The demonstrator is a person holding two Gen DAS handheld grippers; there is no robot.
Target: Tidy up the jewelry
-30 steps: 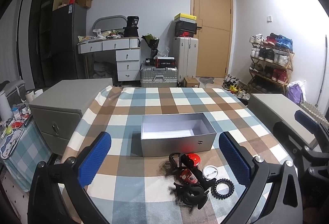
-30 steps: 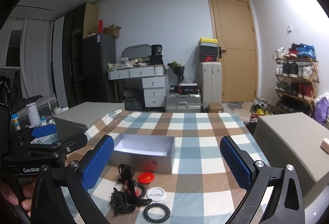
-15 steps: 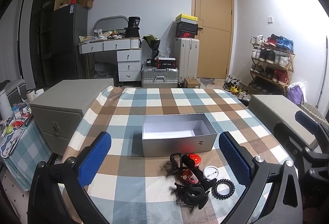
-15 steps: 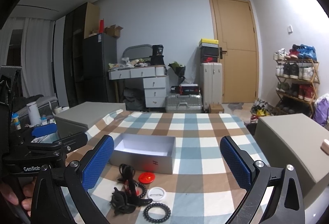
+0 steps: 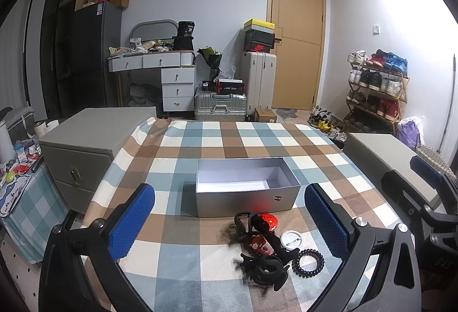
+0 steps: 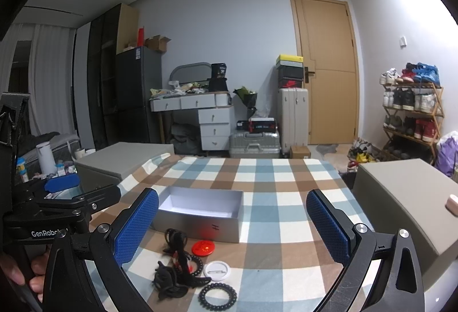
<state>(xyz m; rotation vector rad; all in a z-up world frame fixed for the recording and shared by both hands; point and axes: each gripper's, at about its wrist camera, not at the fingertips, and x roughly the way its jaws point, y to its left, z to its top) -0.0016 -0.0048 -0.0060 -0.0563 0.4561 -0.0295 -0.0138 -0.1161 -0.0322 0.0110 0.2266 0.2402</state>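
The jaws of both grippers stand wide apart with nothing between them. The left gripper (image 5: 229,221) hangs above the near part of the surface (image 5: 217,140), its blue pads on either side of the grey box (image 5: 246,197) and the small heap in front of it. The right gripper (image 6: 232,223) hangs a little to the right of the left one, which shows at the left edge of its view, and its blue pads likewise frame the box (image 6: 197,219) and the heap.

The box is open at the top, lies lengthwise across the checked cloth, and has a pale inside with nothing visible in it. Just in front of it lie the pieces to be sorted, close together and partly tangled: a red round badge (image 5: 267,221) nearest the box, a white round badge (image 5: 290,240) to its right, a black coiled hair tie (image 5: 309,262) nearest the camera on the right, a black claw clip (image 5: 264,272) at the front, and a black looped tie (image 5: 242,223) on the left, touching the red badge. A small red trinket (image 5: 259,244) sits in the middle of the heap. All rest on the cloth outside the box.
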